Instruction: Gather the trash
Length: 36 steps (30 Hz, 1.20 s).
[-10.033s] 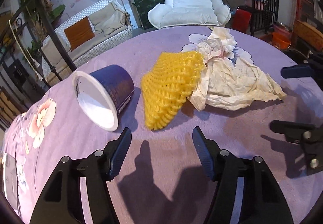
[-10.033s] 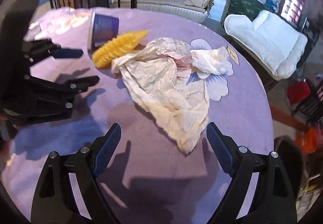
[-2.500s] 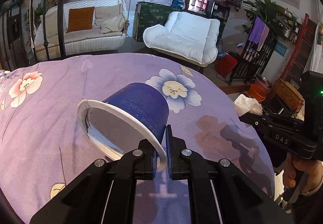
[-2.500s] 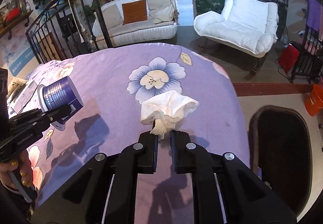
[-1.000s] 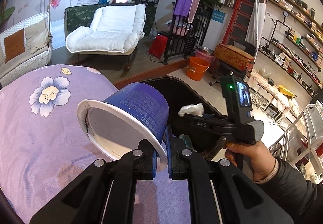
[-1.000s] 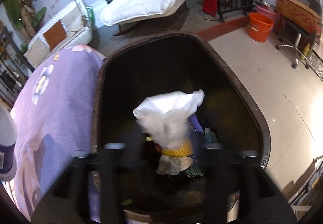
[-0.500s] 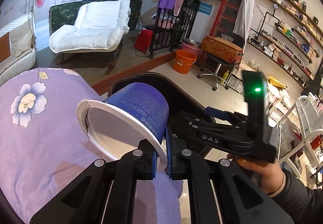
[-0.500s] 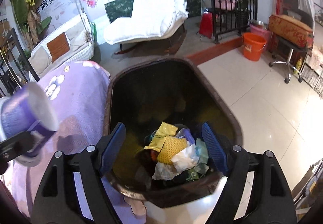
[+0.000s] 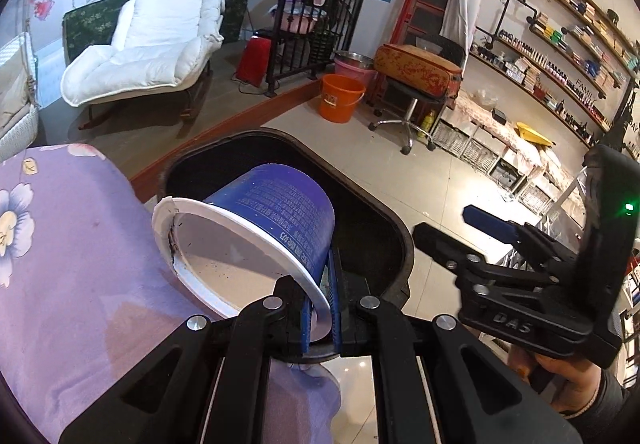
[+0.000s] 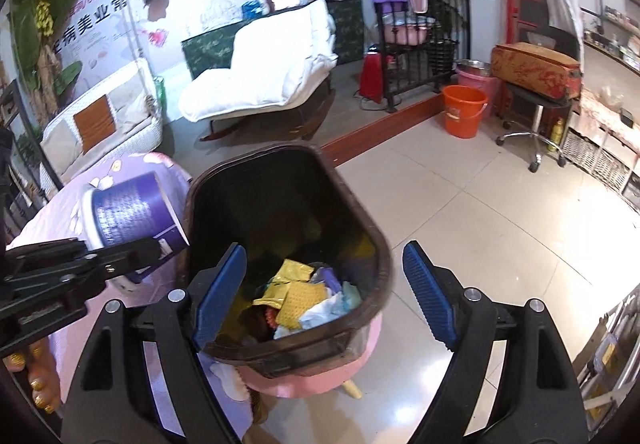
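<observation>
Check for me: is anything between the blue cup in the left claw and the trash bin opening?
Nothing visible blocks it. The left claw pinches the blue cup by its rim at the edge of the open trash bin. The right claw hangs open over the bin's near side, not in the cup's path.

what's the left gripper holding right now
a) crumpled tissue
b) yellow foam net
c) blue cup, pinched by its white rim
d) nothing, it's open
c: the left gripper is shut on the white rim of the blue cup, held tilted at the edge of the trash bin; the right gripper is open and empty.
</observation>
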{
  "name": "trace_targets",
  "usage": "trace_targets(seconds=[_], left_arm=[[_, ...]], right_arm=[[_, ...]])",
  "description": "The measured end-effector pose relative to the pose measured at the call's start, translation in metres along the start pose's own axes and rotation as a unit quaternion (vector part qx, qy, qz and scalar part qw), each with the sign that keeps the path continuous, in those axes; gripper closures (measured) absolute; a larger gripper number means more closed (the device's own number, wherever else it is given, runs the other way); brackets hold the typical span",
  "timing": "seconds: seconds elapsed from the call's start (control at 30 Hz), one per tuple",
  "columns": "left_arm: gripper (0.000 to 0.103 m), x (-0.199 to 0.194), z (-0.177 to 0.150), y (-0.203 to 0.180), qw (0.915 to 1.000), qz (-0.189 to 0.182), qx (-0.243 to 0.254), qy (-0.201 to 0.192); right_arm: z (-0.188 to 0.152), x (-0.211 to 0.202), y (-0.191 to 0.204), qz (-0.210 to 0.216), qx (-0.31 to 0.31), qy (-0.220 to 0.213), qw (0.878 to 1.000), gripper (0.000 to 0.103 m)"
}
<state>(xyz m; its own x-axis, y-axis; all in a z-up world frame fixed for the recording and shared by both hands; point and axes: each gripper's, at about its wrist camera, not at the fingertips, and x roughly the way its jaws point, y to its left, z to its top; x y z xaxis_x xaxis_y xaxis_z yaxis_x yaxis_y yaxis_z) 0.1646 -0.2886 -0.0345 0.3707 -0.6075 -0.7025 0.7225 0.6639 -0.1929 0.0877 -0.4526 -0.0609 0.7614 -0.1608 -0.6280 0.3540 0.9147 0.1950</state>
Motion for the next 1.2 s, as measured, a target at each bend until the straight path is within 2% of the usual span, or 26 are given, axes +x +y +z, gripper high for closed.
trace_targets(seconds=[0.4,0.47,0.5,0.53,0.57,0.63,0.83,1.0,1.2], left_arm=[[0.095,0.044,0.011,-0.005,0.9982,-0.024,0.007,0.055],[0.092,0.048,0.012,-0.007,0.998,-0.016,0.012,0.06],[0.09,0.05,0.012,-0.008,0.9977,-0.012,0.016,0.064],[0.077,0.053,0.012,-0.008,0.9973,-0.008,0.02,0.07],[0.055,0.054,0.013,-0.007,0.9971,-0.006,0.021,0.073],[0.033,0.053,0.012,-0.005,0.9976,0.002,0.018,0.066],[0.029,0.037,0.008,-0.007,0.9978,0.028,0.035,0.049],[0.021,-0.004,-0.001,-0.006,0.996,0.076,0.048,-0.009],[0.013,-0.065,-0.025,0.011,0.9885,0.138,0.009,-0.061]], right_arm=[[-0.004,-0.01,-0.04,-0.039,0.038,-0.006,0.999,0.022],[-0.004,-0.012,-0.044,-0.041,0.042,-0.005,0.998,0.022],[-0.005,-0.012,-0.045,-0.042,0.043,-0.005,0.998,0.022],[-0.007,-0.014,-0.046,-0.044,0.044,-0.006,0.998,0.022],[-0.007,-0.015,-0.047,-0.045,0.047,-0.006,0.998,0.021],[-0.008,-0.017,-0.048,-0.046,0.053,-0.008,0.998,0.02],[-0.008,-0.024,-0.046,-0.048,0.058,-0.017,0.997,0.019],[-0.005,-0.035,-0.035,-0.044,0.051,-0.037,0.997,0.014],[-0.001,-0.05,-0.001,-0.031,0.017,-0.063,0.997,0.006]])
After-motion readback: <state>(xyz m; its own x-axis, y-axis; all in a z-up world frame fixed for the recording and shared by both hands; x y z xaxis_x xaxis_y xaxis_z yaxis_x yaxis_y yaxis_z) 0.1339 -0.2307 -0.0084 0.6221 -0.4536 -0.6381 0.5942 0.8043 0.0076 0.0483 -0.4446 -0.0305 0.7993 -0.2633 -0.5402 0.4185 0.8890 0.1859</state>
